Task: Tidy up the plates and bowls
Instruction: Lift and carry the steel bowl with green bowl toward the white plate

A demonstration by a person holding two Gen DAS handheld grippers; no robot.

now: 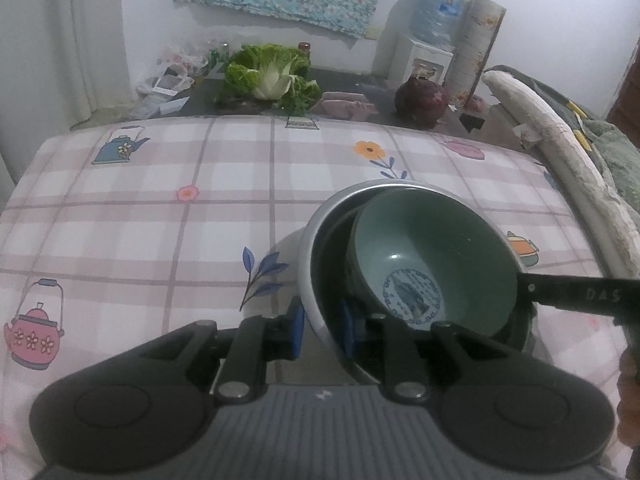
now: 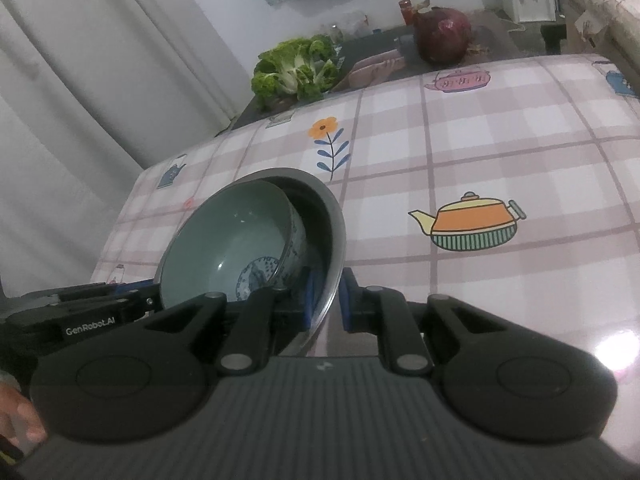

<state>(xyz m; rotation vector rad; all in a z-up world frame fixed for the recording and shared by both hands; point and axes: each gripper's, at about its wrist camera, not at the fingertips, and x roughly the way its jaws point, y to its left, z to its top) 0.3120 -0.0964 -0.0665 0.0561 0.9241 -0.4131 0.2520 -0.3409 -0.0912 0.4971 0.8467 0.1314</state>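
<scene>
Green bowl: nested, tilted, in steel bowl on counter. Left tool & right tool each clamped on steel rim. Step: stacking; next, lift level w/ both.

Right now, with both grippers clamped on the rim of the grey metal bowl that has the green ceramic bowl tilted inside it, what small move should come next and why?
Probably ease the green ceramic bowl flat before moving anything. It leans inside the grey metal bowl, off centre. The left gripper and right gripper pinch opposite sides of the rim, so a gentle level-out should settle it.
</scene>
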